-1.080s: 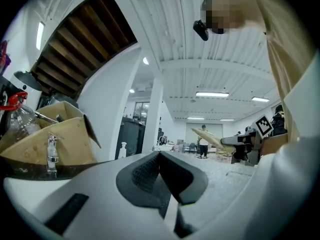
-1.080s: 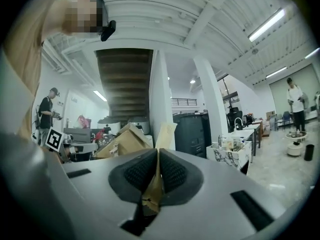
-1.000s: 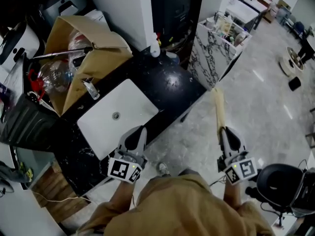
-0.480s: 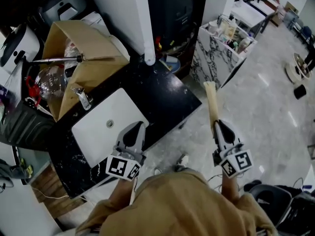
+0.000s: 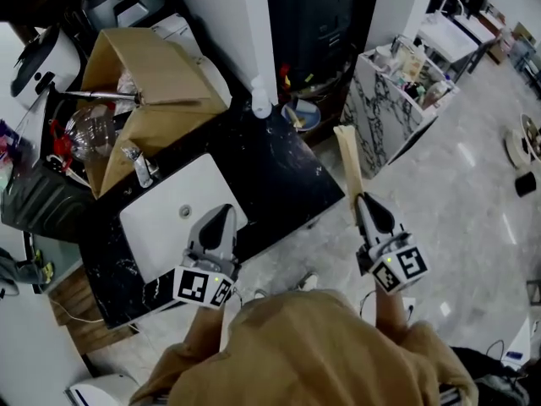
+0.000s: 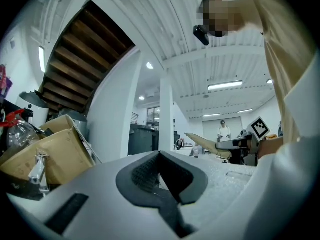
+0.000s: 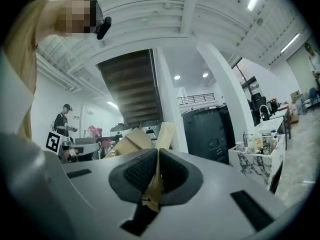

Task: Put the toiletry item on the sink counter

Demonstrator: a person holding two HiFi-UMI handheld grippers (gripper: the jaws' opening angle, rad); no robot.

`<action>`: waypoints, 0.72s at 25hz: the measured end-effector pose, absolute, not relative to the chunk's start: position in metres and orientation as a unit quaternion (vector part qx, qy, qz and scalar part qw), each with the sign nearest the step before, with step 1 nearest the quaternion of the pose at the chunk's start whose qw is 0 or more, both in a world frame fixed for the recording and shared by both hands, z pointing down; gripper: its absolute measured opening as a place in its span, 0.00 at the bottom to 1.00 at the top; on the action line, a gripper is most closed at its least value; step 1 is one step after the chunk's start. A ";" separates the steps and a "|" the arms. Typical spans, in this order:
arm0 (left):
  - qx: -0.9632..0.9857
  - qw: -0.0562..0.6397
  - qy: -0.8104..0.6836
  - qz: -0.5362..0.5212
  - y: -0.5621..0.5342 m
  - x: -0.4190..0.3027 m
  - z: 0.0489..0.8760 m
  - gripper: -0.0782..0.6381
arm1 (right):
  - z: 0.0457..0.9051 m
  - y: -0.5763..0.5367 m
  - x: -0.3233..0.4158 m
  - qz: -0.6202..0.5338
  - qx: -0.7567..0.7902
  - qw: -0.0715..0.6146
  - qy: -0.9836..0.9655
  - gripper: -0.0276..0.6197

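Item: long, flat, tan paper-wrapped toiletry packet [image 5: 347,161], clamped at its rear end between the closed jaws of the right gripper [image 5: 361,199]; in the right gripper view the black ribbed pads [image 7: 141,171] press on it from both sides, and a crumpled tan edge shows just behind them; the rest of the packet juts forward past the jaw tips, in line with the gripper. Position: in the head view the packet lies just beside the right-hand corner of the black speckled sink counter [image 5: 283,172], over the pale floor between that counter and a marble-patterned white cabinet [image 5: 385,121]; it does not touch the counter. Left gripper [image 5: 221,213]: jaws closed pad to pad, nothing between them; it shows over the front edge of the white rectangular basin [image 5: 165,222] set in the counter. Other fixtures: chrome tap [image 5: 139,166] at the basin's far side; open brown cardboard box [image 5: 156,87] beyond it; white square pillar [image 5: 254,41] at the counter's far corner. Hard to make out: the packet's gripped end, covered by the pads; any print on its wrapper, too small to read; its height relative to the countertop, which no view settles; both of the person's hands, hidden behind the marker cubes, with only tan sleeves [image 5: 296,345] visible.
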State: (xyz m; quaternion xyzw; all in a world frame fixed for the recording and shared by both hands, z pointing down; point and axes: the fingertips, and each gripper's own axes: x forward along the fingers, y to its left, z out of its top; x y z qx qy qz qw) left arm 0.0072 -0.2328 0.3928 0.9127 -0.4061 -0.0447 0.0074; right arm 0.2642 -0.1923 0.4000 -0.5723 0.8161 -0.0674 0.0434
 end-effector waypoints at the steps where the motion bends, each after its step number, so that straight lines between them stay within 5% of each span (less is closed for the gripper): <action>1: 0.910 0.009 -0.411 -0.044 -0.234 0.005 0.394 0.11 | 0.401 -0.196 0.263 -0.068 -0.569 0.043 0.818 0.07; 18: 0.910 0.013 -0.412 -0.049 -0.243 -0.014 0.395 0.11 | 0.428 -0.245 0.220 -0.057 -0.539 0.000 0.840 0.07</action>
